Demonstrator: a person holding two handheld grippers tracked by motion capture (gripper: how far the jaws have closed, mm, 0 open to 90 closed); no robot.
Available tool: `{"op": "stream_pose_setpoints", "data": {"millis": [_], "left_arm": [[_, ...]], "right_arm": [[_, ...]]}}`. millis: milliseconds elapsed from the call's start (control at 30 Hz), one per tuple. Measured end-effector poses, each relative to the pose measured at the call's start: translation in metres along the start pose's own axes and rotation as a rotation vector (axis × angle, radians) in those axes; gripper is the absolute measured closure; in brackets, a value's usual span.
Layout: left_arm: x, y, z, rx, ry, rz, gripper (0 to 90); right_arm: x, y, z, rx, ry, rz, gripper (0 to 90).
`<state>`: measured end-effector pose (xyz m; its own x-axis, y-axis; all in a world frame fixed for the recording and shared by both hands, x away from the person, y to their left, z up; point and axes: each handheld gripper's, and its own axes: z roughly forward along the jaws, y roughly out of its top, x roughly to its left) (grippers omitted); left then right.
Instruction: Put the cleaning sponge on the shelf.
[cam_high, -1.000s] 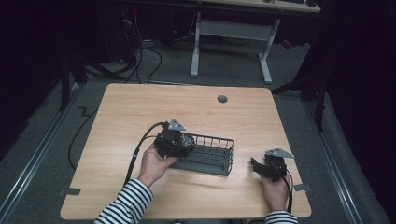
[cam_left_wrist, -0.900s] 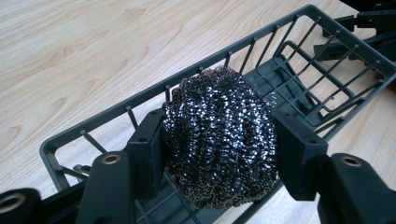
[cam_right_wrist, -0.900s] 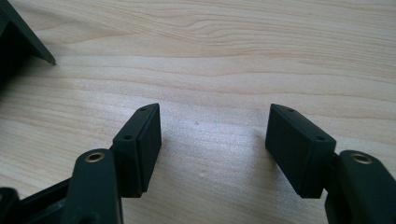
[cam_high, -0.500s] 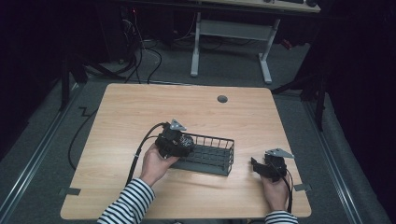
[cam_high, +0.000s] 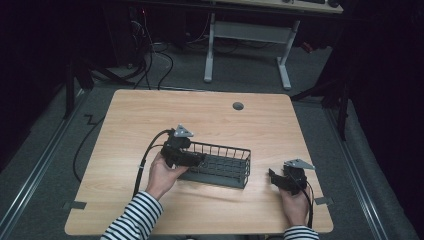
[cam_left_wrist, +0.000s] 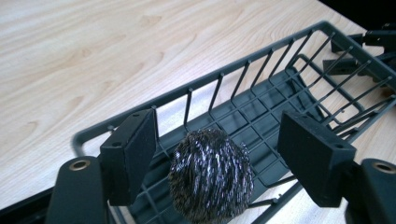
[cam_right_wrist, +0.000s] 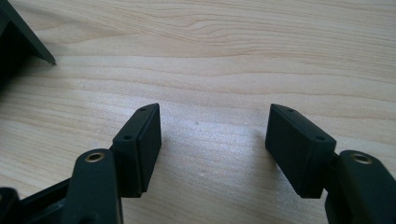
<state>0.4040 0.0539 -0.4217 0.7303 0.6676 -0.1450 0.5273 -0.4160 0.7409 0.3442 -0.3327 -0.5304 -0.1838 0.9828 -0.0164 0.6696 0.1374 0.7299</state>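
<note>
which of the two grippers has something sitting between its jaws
The left gripper, over the near end of the wire basket: a steel wool ball sits between its just-opened jaws, untouched. The right gripper has bare table between its jaws.

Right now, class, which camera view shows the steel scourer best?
The left gripper view: the scourer sits close and sharp between the left gripper's parted pads, inside the wire basket. In the high view the left gripper hangs over that end of the basket, so I cannot make the scourer out. The right gripper view faces bare table.
</note>
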Motion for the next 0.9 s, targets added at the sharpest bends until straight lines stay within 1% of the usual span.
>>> {"op": "stream_pose_setpoints", "data": {"millis": [33, 67, 167, 233, 333, 400, 467, 500, 600, 833, 900], "left_arm": [[0.000, 0.000, 0.000, 0.000, 0.000, 0.000, 28.4], [0.002, 0.000, -0.005, -0.011, 0.001, -0.004, 28.4], [0.004, 0.000, -0.011, -0.031, 0.004, -0.010, 28.5], [0.004, -0.001, -0.014, -0.034, 0.007, -0.010, 28.6], [0.007, -0.002, -0.022, -0.046, 0.023, -0.011, 28.6], [0.008, -0.002, -0.025, -0.050, 0.024, -0.015, 28.6], [0.010, -0.004, -0.031, -0.064, 0.030, -0.023, 28.4], [0.010, -0.004, -0.031, -0.064, 0.030, -0.023, 28.4], [0.013, -0.006, -0.040, -0.081, 0.033, -0.029, 28.4], [0.018, -0.009, -0.051, -0.096, 0.043, -0.040, 28.2], [0.020, -0.011, -0.057, -0.102, 0.053, -0.044, 28.2]], "right_arm": [[0.000, 0.000, 0.000, 0.000, 0.000, 0.000, 36.1], [0.000, 0.000, 0.000, 0.000, 0.000, 0.000, 36.1], [0.000, 0.000, 0.000, 0.000, 0.000, 0.000, 36.1], [0.000, 0.000, 0.000, 0.000, 0.000, 0.000, 36.1], [0.000, 0.000, 0.000, 0.000, 0.000, 0.000, 36.2], [0.000, 0.000, 0.000, 0.000, 0.000, 0.000, 36.2], [0.000, 0.000, 0.000, 0.000, 0.000, 0.000, 36.1], [0.000, 0.000, 0.000, 0.000, 0.000, 0.000, 36.1], [0.000, 0.000, 0.000, -0.001, -0.001, -0.001, 36.1], [0.000, 0.000, 0.000, 0.000, -0.002, -0.001, 36.2], [0.000, 0.000, 0.000, 0.000, -0.002, -0.001, 36.1]]}}
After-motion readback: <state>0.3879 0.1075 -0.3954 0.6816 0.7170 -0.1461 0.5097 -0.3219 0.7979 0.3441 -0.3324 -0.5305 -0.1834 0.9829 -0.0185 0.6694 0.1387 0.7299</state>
